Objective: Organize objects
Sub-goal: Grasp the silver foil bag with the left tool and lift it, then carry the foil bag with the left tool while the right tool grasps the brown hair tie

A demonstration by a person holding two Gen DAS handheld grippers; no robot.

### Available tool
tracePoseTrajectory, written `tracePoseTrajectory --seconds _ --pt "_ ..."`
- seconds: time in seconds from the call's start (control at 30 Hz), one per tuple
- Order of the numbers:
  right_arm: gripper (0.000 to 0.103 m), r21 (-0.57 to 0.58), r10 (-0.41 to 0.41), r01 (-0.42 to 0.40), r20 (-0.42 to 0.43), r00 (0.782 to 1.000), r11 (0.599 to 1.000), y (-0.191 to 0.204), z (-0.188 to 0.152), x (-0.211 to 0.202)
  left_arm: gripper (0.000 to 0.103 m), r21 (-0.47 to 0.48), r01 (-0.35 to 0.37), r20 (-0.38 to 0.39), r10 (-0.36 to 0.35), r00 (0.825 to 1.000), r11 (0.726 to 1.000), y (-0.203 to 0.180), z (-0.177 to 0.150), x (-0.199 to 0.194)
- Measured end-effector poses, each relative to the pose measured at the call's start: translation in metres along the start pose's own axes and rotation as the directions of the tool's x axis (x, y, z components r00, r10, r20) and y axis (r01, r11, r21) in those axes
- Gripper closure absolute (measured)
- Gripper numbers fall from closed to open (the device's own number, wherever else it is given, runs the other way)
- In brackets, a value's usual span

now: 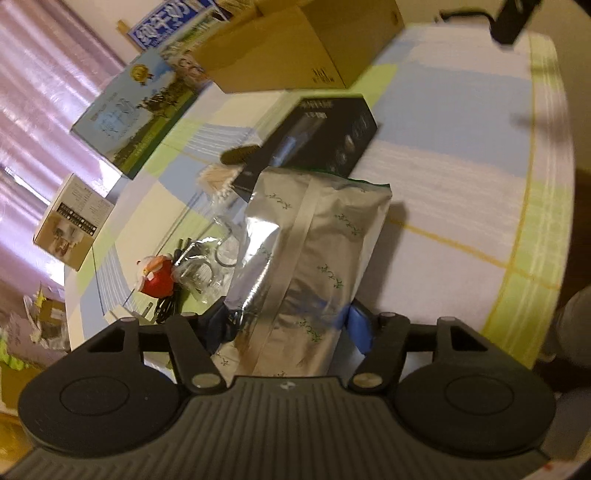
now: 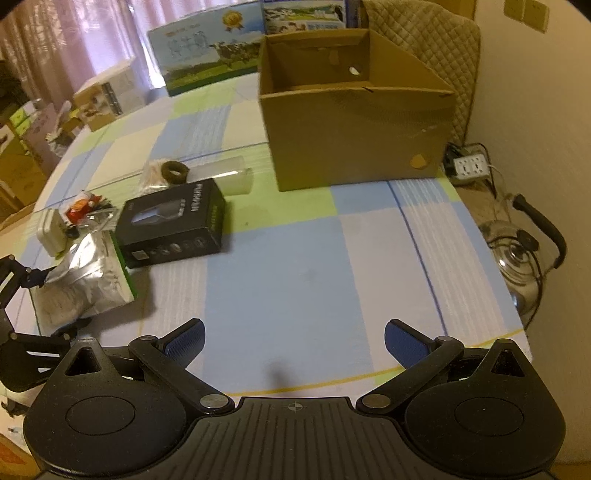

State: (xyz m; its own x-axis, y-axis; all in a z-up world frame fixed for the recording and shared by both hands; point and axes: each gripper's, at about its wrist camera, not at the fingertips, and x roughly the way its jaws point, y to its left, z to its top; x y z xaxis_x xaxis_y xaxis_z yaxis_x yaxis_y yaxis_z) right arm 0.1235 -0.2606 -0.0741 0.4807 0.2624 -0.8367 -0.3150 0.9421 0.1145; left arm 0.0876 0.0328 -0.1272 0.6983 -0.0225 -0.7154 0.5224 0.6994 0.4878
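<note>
From the left wrist view my left gripper [image 1: 286,328] is clamped on the near end of the silver foil pouch [image 1: 306,254], lifted above the black box [image 1: 314,140]; I judge the carry is in hand, and next it must travel far-right to the cardboard box [image 1: 295,51]. The right wrist view alone shows that cardboard box [image 2: 354,122] open-topped and empty; my right gripper [image 2: 293,339] hovers spread wide, holding nothing, with the pouch [image 2: 85,280] at near left.

— How many boxes sit on the table?

— Five: one open cardboard box [image 2: 354,122], one black box [image 2: 173,225], two milk cartons, the nearer one [image 2: 207,55] and one behind it [image 2: 304,16], and one small white box [image 2: 107,98].

— And the pouches?

— One silver foil pouch [image 1: 306,258].

— Anything smaller?

— One red figurine [image 1: 157,275], one clear cylinder [image 2: 229,177], one white adapter [image 2: 51,230].

— Off the table?

— One glass kettle [image 2: 524,254], one power strip [image 2: 471,166].
</note>
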Motion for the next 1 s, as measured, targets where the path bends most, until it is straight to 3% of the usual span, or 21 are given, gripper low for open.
tracePoseTrajectory --seconds 0.1,0.2,0.3,0.47,0.77,0.9,1.0 --pt "0.002 -0.022 0.028 -0.027 0.025 0.999 0.999 0.007 -0.002 0.000 0.041 -0.122 0.026 0.025 -0.023 0.999 0.992 0.014 0.002 -0.015" --pt "0.002 -0.079 0.058 -0.054 0.062 0.996 0.995 0.016 -0.002 0.001 0.041 -0.290 0.063 0.043 -0.053 0.998 0.955 0.037 0.002 -0.029" --pt "0.003 -0.123 0.077 -0.065 0.093 0.993 0.990 0.024 0.003 0.004 0.041 -0.458 0.080 0.050 -0.063 0.997 0.886 0.060 -0.001 -0.041" --pt "0.016 -0.170 0.143 -0.126 0.094 0.985 0.977 0.036 0.035 0.023 0.041 -0.669 0.048 0.003 -0.062 0.998 0.742 0.093 -0.004 -0.051" --pt "0.050 -0.350 0.314 -0.271 0.073 0.947 0.897 0.074 0.123 0.083 0.041 -0.822 -0.052 -0.070 -0.010 0.997 0.567 0.131 0.012 -0.042" --pt "0.067 -0.427 0.360 -0.317 0.023 0.933 0.847 0.087 0.149 0.119 0.041 -0.844 -0.109 -0.115 0.020 0.993 0.525 0.144 0.025 -0.030" --pt "0.072 -0.462 0.388 -0.355 -0.025 0.922 0.813 0.094 0.160 0.144 0.041 -0.852 -0.137 -0.140 0.032 0.990 0.505 0.151 0.034 -0.020"
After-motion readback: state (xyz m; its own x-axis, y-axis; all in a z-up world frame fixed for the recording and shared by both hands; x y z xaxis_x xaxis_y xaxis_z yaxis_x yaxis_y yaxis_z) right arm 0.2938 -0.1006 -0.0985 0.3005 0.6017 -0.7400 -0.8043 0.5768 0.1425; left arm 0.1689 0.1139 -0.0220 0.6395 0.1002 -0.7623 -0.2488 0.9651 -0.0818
